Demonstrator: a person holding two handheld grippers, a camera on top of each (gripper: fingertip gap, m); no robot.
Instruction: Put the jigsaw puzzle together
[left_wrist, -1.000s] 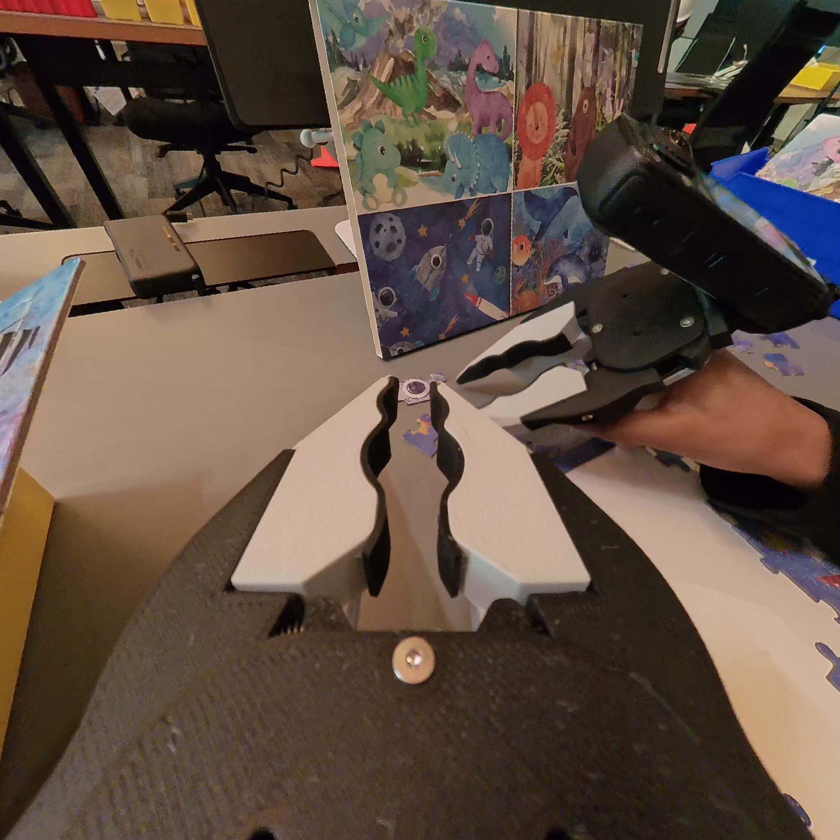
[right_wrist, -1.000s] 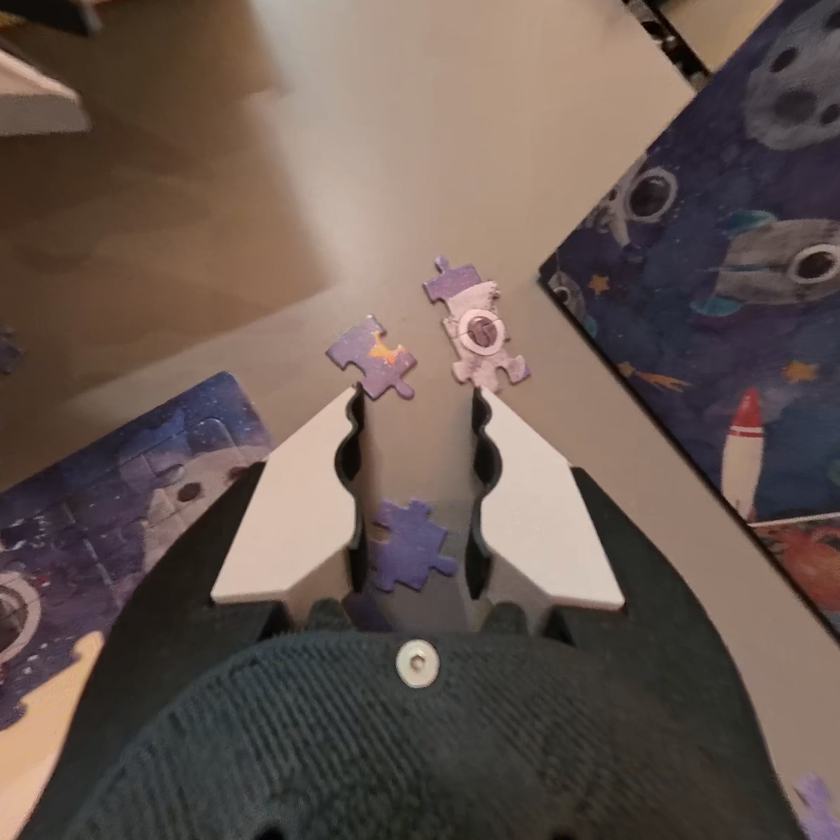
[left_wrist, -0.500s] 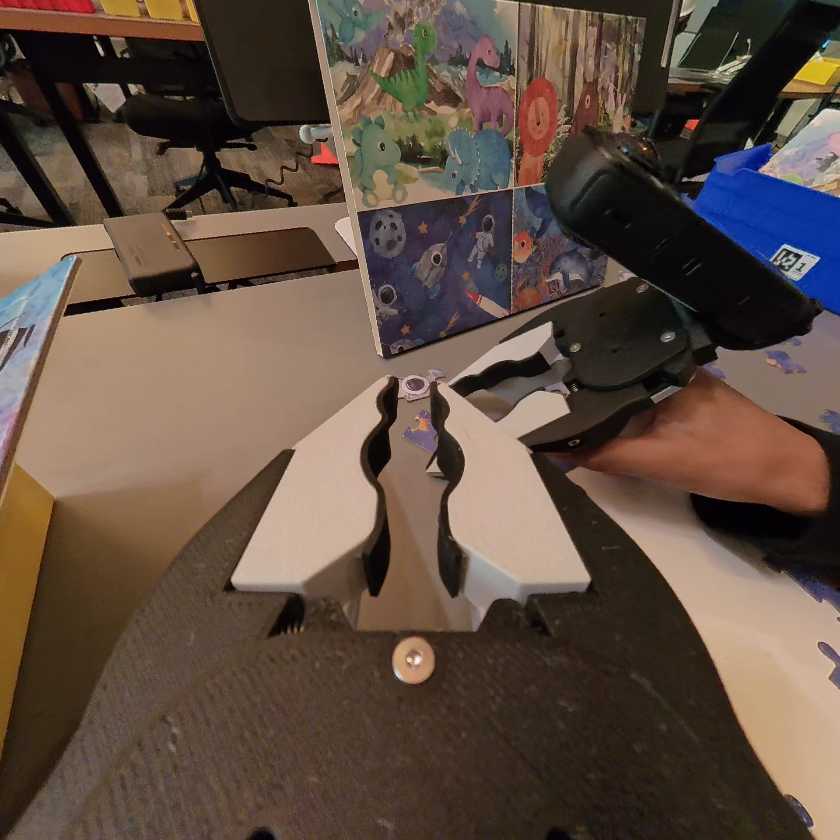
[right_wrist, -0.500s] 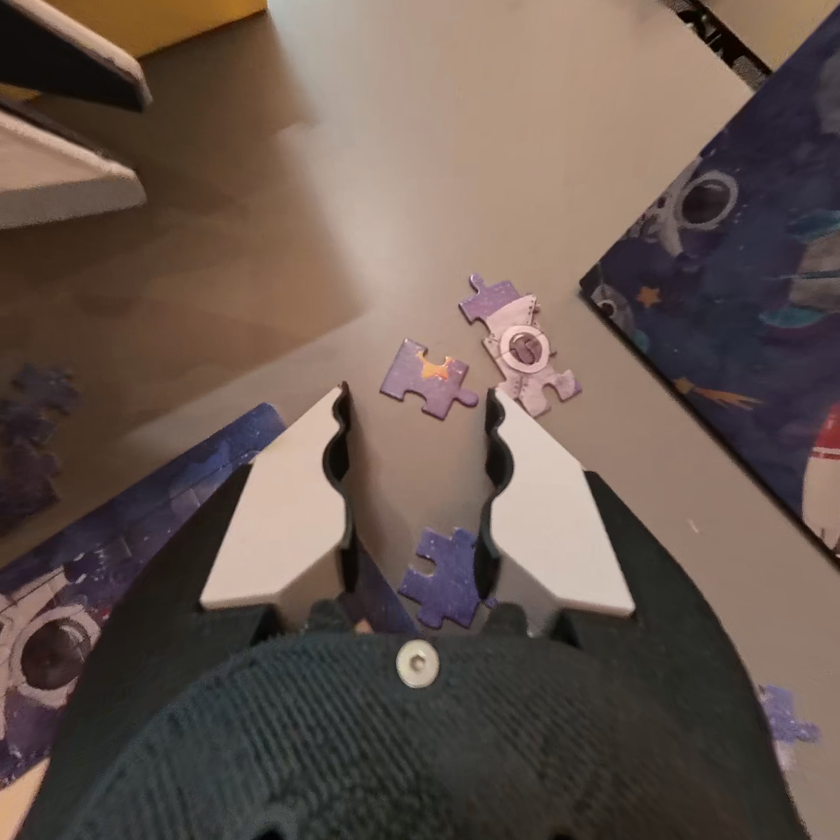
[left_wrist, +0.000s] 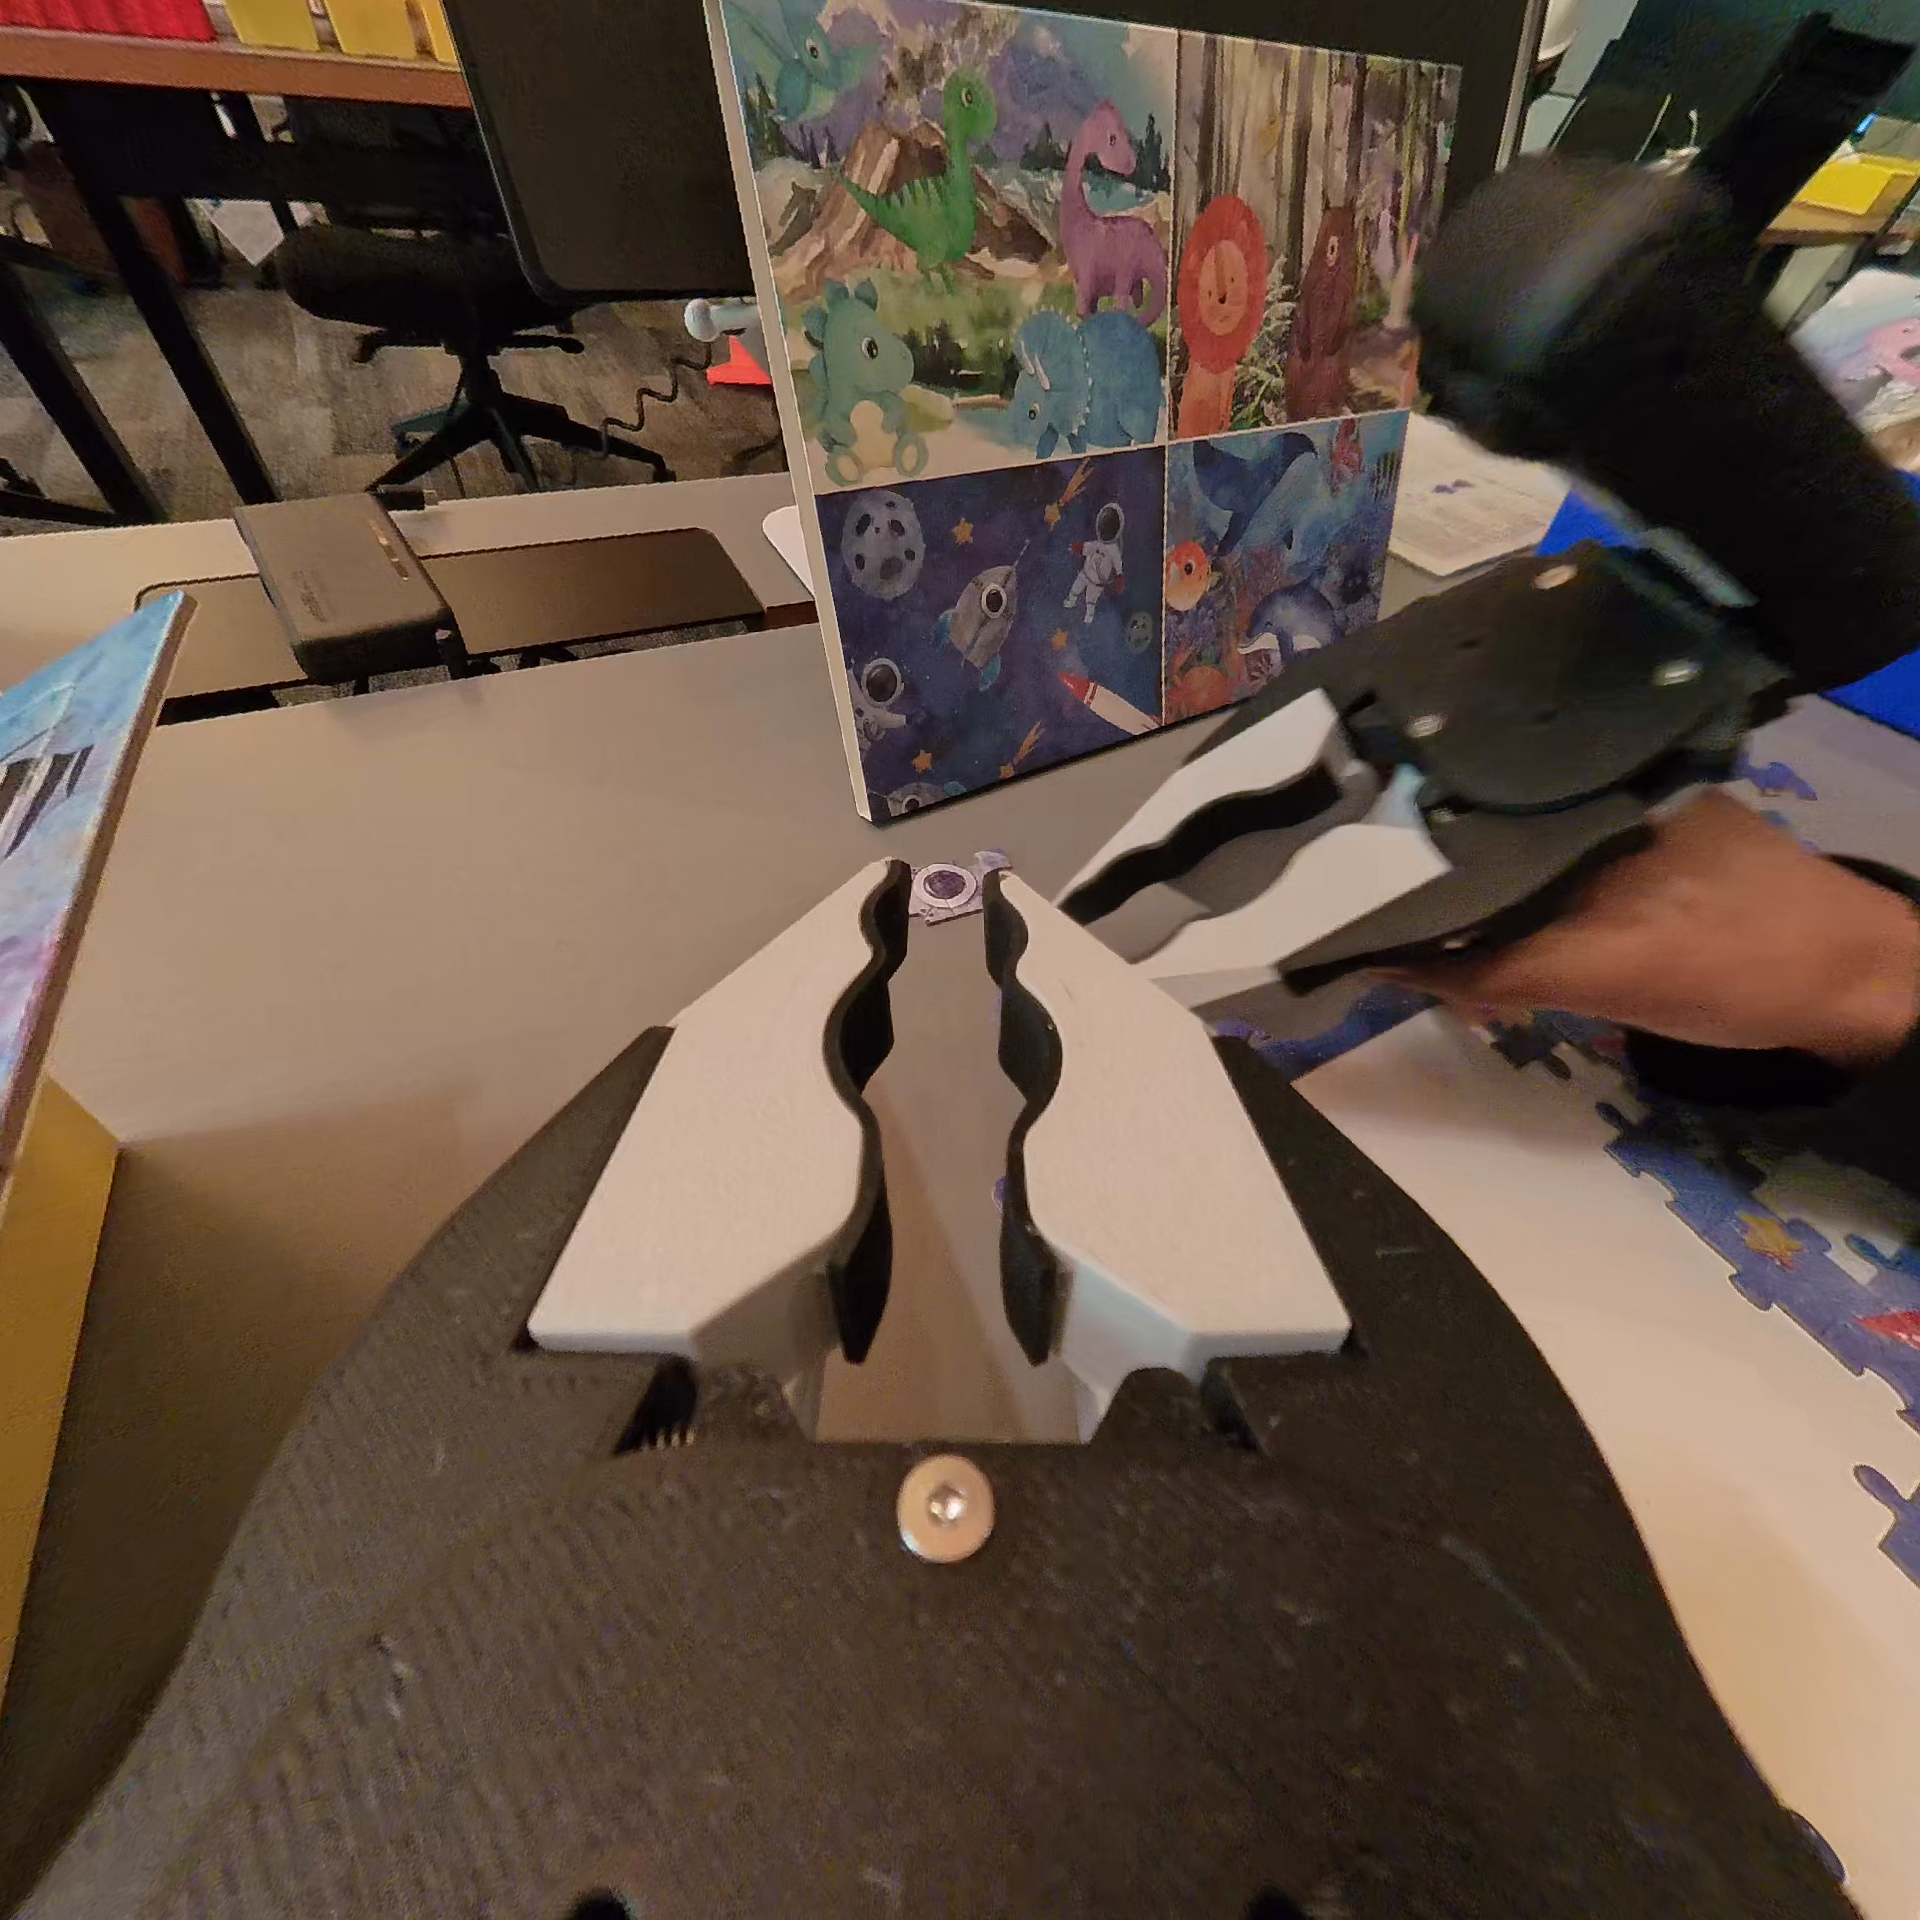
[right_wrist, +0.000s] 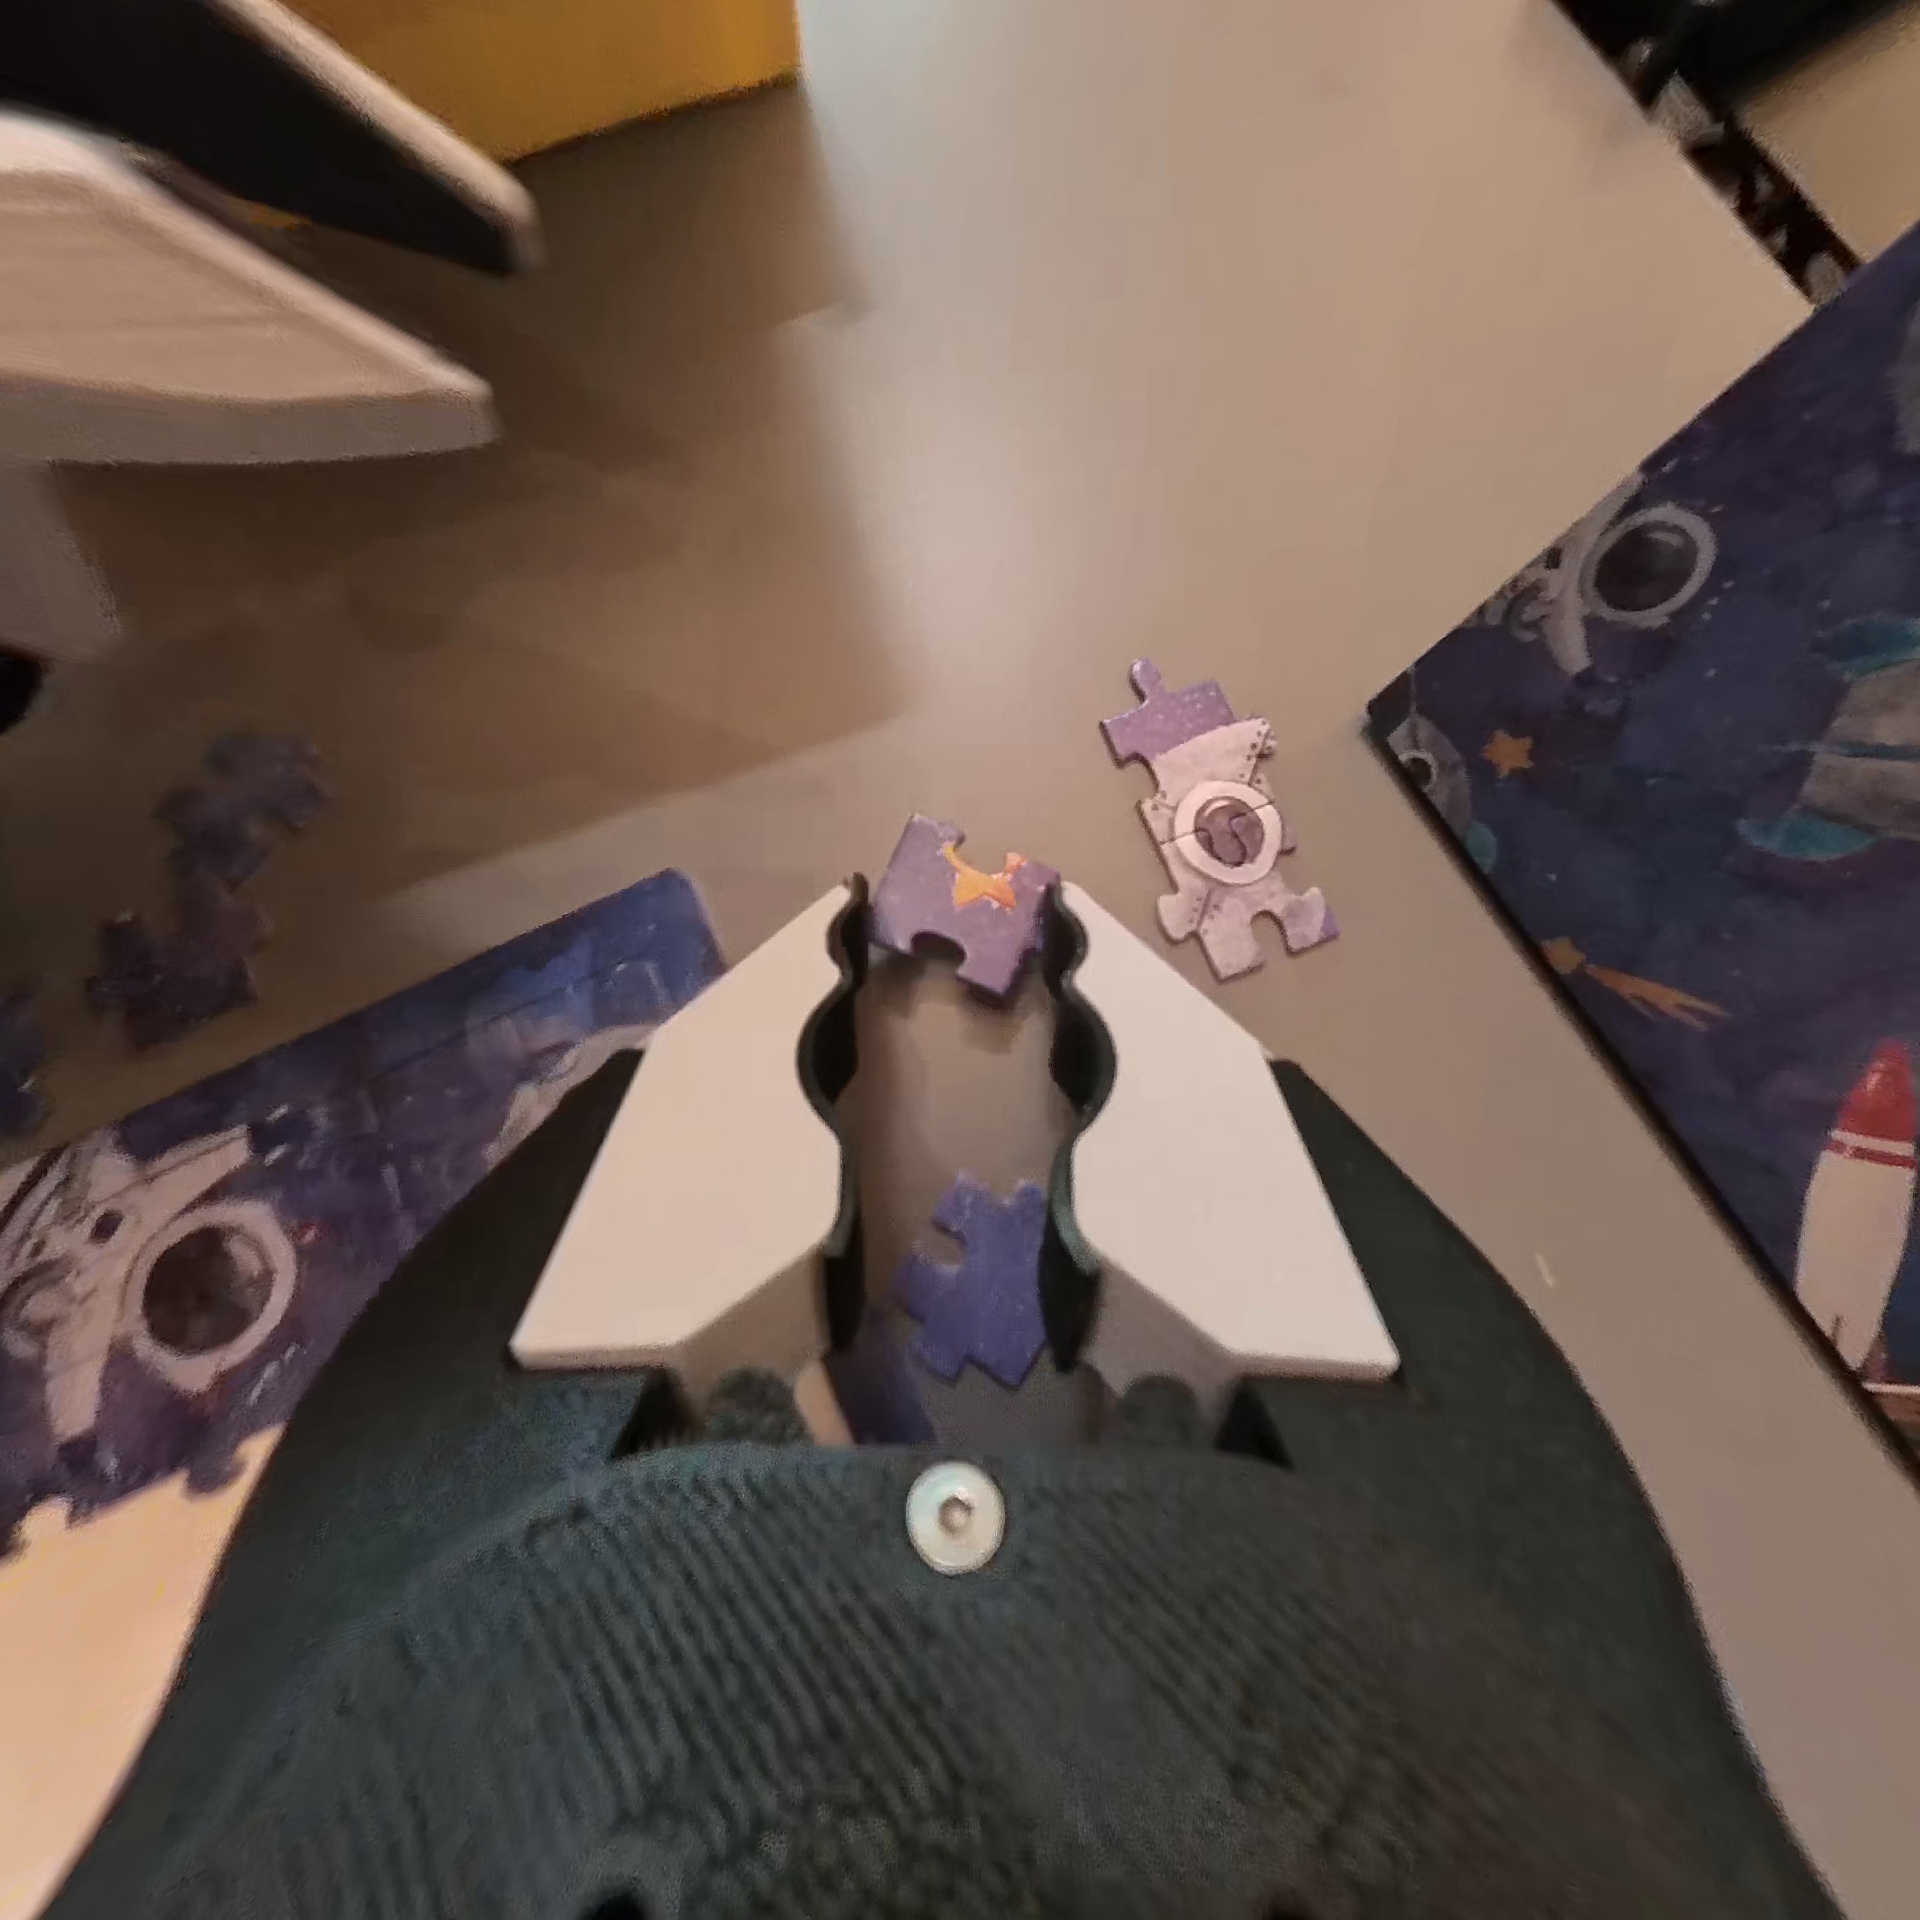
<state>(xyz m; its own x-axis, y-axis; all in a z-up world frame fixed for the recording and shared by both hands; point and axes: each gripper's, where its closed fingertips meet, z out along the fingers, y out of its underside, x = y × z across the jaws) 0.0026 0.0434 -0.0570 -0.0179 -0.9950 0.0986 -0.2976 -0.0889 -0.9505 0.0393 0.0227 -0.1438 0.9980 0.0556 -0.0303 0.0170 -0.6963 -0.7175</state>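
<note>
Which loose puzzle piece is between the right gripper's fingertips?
The purple piece with the orange mark, clamped by the right gripper. The joined porthole pieces lie flat on the table beside it.

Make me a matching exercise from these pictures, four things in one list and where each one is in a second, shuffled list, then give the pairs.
Things
1. purple piece with an orange mark
2. pale joined pieces with a ring
3. plain purple piece
4. picture board

Places
A. standing upright on the table
B. lying flat on the table, right of the right gripper
C. on the table, seen low between the right gripper's fingers
D. clamped at the right gripper's fingertips

Pairs: 1-D, 2-B, 3-C, 4-A
</note>
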